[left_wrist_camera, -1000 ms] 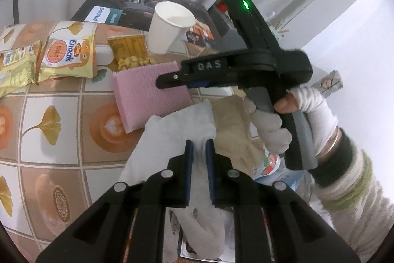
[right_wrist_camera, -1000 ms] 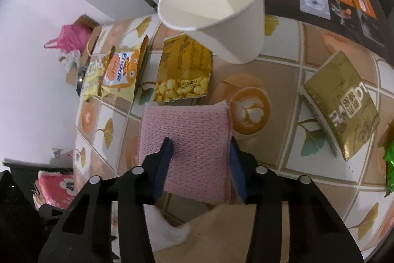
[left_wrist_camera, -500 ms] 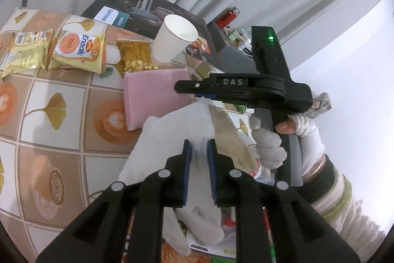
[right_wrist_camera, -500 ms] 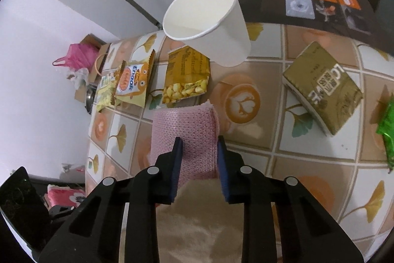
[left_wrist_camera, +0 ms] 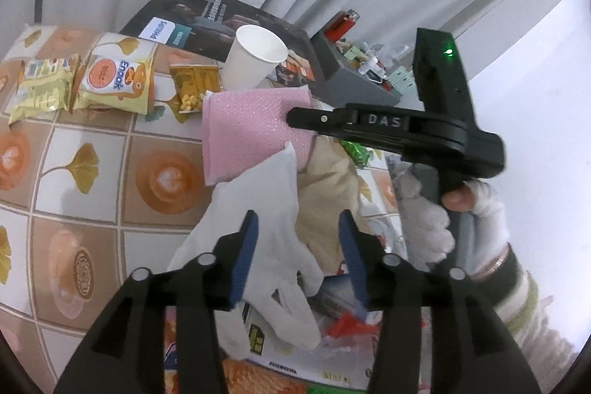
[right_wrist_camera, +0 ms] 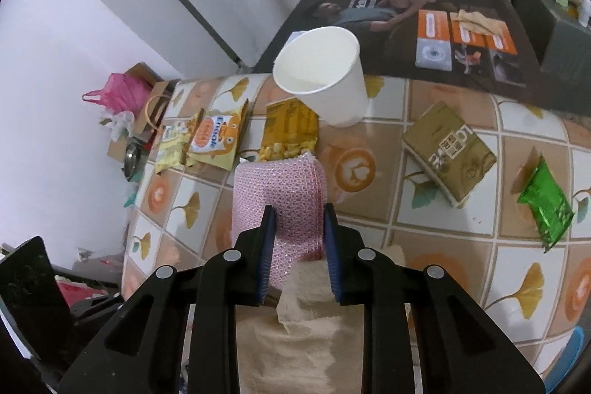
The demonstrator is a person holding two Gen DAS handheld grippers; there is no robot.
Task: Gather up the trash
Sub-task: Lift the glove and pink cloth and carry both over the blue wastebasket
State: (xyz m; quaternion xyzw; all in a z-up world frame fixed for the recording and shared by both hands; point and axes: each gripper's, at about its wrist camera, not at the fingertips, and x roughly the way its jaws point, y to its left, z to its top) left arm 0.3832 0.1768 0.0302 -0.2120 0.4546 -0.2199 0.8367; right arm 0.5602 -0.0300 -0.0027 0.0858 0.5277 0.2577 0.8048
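Left claw (left_wrist_camera: 297, 248) has just spread off the white tissue (left_wrist_camera: 266, 228), which now slumps loose above the trash below, while the right claw (right_wrist_camera: 298, 248) has closed onto the pink sponge cloth (right_wrist_camera: 279, 198), lifting its near edge off the tabletop (right_wrist_camera: 443, 246) – likely the next piece to bin

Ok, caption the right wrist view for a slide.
Right gripper pinching a pink sponge cloth above the tiled table, paper cup behind.

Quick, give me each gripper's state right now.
Left gripper: open, jaws just spread, crumpled white tissue loose between them.
Right gripper: shut on the pink mesh scouring sponge, raised off the tiled tabletop.
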